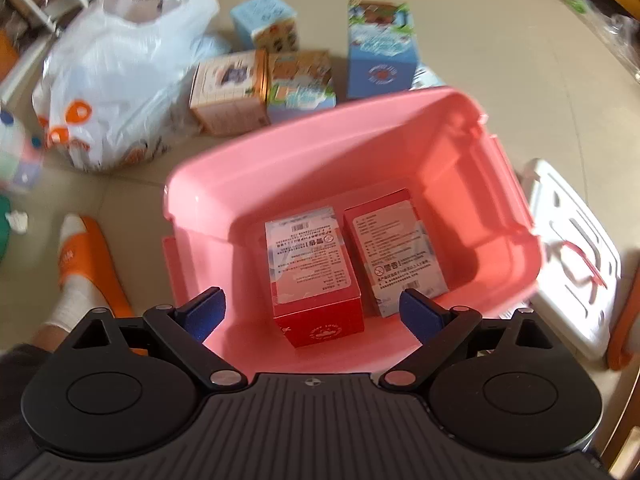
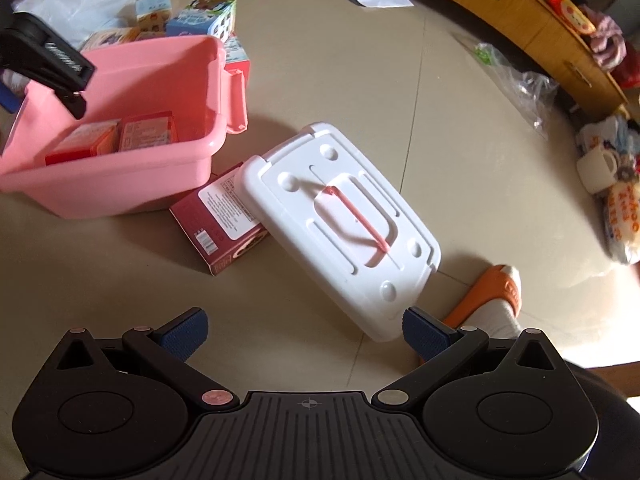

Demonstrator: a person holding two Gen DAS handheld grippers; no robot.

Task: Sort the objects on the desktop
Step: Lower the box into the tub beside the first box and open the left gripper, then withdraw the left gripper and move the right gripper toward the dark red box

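A white plastic bag [image 1: 120, 76] slumps on the floor at the left, with loose cartons [image 1: 260, 84] beside it, behind the pink bin [image 1: 320, 152]. The left gripper [image 1: 312, 312] hangs over the bin, jaws wide and empty; two boxes [image 1: 316, 272] lie flat side by side inside. Next one, I'd judge, should drop beside them. Rightward, a maroon box [image 2: 220, 220] sits half under the white lid [image 2: 340, 220]; the right gripper [image 2: 304, 330], jaws wide, is empty.

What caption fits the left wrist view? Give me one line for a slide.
Open left gripper above the pink bin, two boxes lying side by side inside.
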